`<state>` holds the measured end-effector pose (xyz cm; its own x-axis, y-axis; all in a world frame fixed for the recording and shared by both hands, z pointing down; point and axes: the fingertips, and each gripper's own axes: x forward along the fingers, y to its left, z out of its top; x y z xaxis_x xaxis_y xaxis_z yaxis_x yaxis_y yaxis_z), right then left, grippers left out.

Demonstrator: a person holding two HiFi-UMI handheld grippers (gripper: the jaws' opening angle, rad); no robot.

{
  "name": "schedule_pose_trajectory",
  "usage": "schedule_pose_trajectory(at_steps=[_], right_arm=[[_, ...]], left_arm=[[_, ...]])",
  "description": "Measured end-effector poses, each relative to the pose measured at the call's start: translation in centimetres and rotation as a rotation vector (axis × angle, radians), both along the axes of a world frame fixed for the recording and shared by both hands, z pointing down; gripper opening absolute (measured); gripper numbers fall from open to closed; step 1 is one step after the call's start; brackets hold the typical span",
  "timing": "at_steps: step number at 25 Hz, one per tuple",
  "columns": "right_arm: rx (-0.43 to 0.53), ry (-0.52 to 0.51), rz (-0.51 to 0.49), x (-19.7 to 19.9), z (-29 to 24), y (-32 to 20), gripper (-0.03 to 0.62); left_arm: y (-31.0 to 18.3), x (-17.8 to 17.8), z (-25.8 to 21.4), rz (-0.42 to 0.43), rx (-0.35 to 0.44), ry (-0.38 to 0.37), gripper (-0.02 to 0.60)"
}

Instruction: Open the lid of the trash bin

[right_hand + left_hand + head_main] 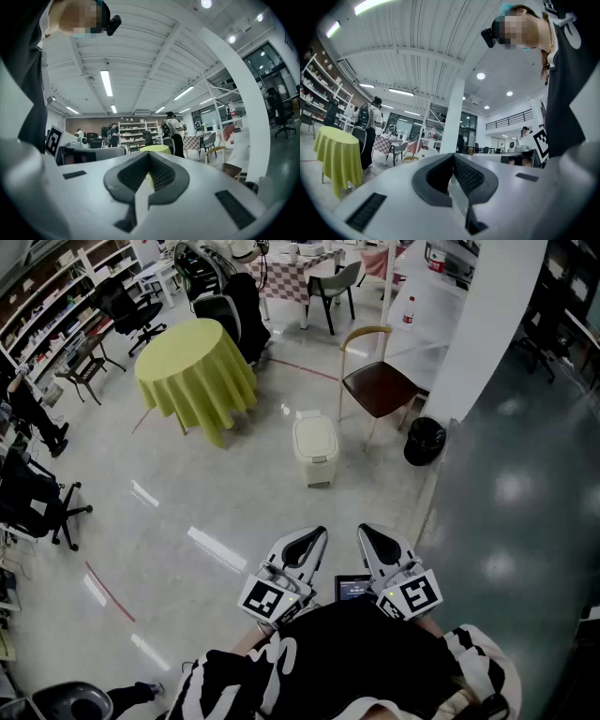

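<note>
Bright ceiling strips, floor glare (fisheye edges)

- Glossy pale floor (187,512) carries bright glare streaks.
- Round table (195,371) under yellow-green cloth, upper left.
- Wooden chair (375,381) beside white column (487,324), upper right.
- Shelves (42,310) along far left.

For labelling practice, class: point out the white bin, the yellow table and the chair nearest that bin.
white bin (315,437), head view, on its lid.
yellow table (192,357), head view, on the cloth top.
chair (378,388), head view, on its brown seat.
</note>
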<state>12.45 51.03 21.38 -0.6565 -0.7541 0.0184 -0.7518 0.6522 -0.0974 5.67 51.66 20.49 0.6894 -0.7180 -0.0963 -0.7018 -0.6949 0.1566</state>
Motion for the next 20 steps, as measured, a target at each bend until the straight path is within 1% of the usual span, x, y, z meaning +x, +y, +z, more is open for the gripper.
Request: schedule_pose_trajectory(at_steps=[5, 11, 20], right_arm=[[-0.001, -0.004, 0.001, -0.1, 0.4, 0.2, 0.003], [0.008, -0.005, 0.005, -0.4, -0.3, 0.1, 0.003], [-0.006, -0.011, 0.021, -1.1, -0.1, 0.0, 0.003]], left_arm=[[0.2, 0.0, 0.4, 0.002, 0.001, 0.005, 0.008], [0.0, -0.5, -0.3, 0.002, 0.002, 0.009, 0.008], [0.0, -1.1, -0.4, 0.015, 0.002, 0.013, 0.008]])
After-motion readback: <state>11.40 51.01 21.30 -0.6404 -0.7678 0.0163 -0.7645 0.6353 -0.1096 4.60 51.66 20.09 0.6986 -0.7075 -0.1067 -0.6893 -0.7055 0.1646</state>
